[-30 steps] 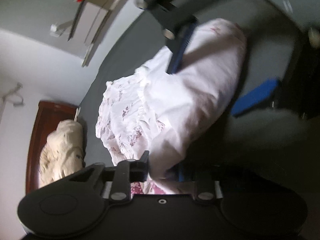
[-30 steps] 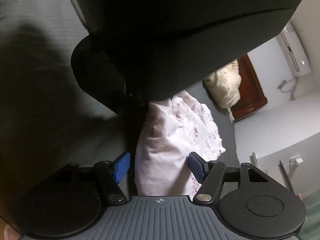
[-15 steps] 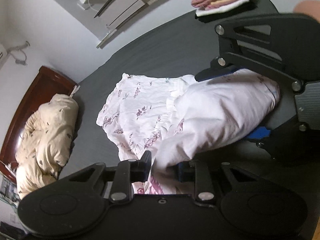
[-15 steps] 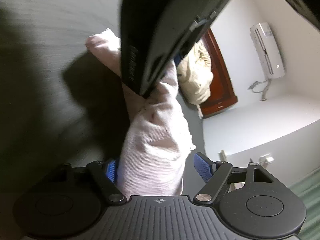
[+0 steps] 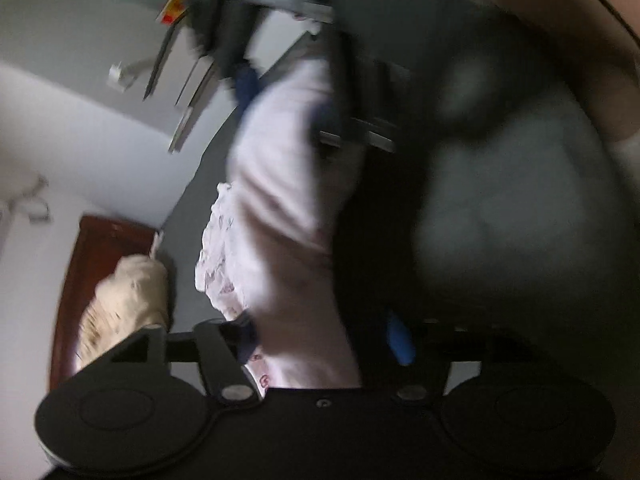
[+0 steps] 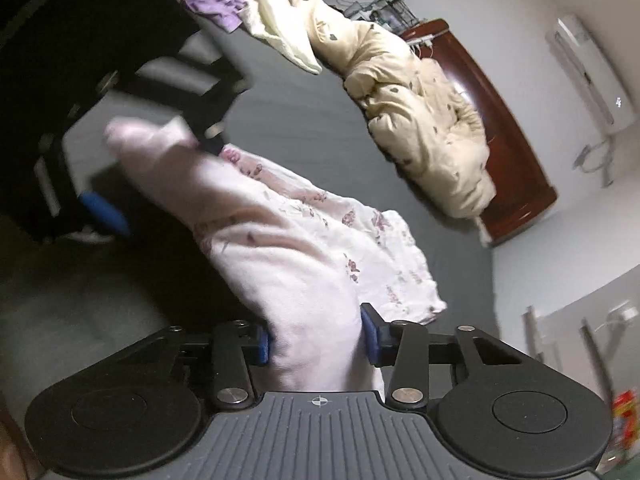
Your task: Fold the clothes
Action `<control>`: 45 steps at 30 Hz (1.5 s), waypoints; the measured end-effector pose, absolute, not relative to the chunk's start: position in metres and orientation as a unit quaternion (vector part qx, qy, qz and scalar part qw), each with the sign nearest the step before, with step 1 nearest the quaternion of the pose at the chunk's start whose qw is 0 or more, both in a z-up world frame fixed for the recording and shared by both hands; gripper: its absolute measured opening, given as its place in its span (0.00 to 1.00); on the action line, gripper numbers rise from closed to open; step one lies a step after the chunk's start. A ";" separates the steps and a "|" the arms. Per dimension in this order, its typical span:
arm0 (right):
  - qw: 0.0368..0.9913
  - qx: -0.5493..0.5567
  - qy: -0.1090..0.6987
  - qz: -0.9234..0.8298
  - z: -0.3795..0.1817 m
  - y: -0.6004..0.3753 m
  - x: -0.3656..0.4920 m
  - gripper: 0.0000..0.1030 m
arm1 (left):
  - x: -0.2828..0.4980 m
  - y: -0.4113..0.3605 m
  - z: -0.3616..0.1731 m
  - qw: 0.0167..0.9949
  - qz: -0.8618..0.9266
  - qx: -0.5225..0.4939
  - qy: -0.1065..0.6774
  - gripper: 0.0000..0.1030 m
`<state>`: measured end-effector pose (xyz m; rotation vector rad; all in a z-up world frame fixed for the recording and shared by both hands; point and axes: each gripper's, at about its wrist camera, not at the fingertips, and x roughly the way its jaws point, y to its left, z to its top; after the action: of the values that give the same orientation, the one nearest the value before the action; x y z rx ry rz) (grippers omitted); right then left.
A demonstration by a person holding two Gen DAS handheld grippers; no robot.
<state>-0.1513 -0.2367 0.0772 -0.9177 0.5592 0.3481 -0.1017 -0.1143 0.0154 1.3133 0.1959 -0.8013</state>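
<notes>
Right gripper (image 6: 318,344) clamped on pale pink floral garment (image 6: 288,232), left gripper (image 5: 324,340) jaws apart with same garment (image 5: 280,200) between, grip uncertain, garment draped on grey bed (image 6: 304,120) beside cream duvet (image 6: 416,108)

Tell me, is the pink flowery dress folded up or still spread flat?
Partly folded. The pink flowery dress has its plain end lifted in a bunched roll between both grippers, while its flowered end lies on the grey bed.

The right gripper (image 6: 318,344) now squeezes the pink garment (image 6: 280,248) tight; before, its fingers stood wide apart. The left gripper (image 5: 324,338) now stands wider around the cloth. Both views have swung and blurred.
</notes>
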 end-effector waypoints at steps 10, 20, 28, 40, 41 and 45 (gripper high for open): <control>0.863 -0.350 0.300 0.208 0.115 -0.244 -0.151 0.34 | -0.075 -0.120 0.004 0.730 -0.316 0.600 0.088 0.34; 0.810 -0.523 0.216 0.157 0.053 -0.214 -0.190 0.61 | -0.067 -0.102 0.013 0.706 -0.322 0.629 0.039 0.10; 0.821 -0.490 0.251 0.153 0.036 -0.202 -0.188 0.83 | -0.063 -0.102 0.012 0.694 -0.324 0.641 0.035 0.10; 0.790 -0.509 0.274 0.206 0.036 -0.195 -0.211 0.27 | -0.074 -0.091 0.013 0.696 -0.336 0.633 0.051 0.10; 0.786 -0.509 0.275 0.216 0.037 -0.193 -0.218 0.27 | -0.078 -0.086 0.015 0.694 -0.339 0.633 0.051 0.10; 0.776 -0.499 0.293 0.252 0.043 -0.183 -0.249 0.27 | -0.109 -0.066 0.022 0.682 -0.372 0.626 0.066 0.10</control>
<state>-0.2487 -0.1829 0.0433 -1.0806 0.6334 0.5447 -0.1089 -0.0656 0.0225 1.4050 0.1485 -0.8335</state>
